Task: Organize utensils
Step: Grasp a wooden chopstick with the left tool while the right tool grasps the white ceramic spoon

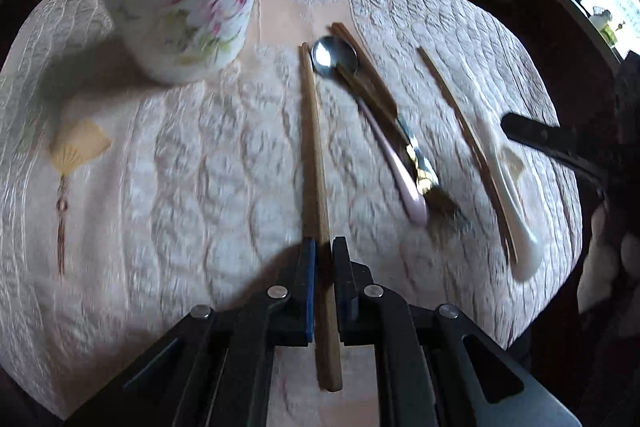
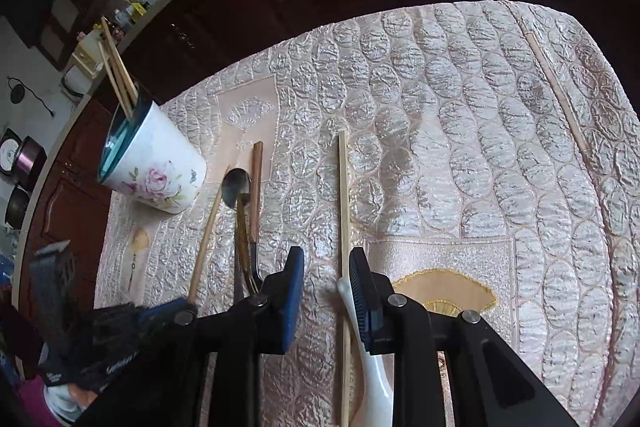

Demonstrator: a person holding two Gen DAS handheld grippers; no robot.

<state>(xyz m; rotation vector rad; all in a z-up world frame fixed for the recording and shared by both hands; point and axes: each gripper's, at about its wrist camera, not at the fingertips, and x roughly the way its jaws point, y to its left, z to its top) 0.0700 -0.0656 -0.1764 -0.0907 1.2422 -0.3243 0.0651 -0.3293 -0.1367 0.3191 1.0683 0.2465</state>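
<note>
Left gripper (image 1: 324,247) shut around chopstick (image 1: 314,155)

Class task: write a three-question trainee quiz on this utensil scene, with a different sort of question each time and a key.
1. True or false: the cup already holds chopsticks.
2. What do the left tongs grip? A. a fork B. a chopstick C. a napkin
3. Fill in: in the right wrist view, a thin chopstick and the handle of a white ____ show between the open right tongs.

Key
1. True.
2. B, the chopstick.
3. spoon.
</note>
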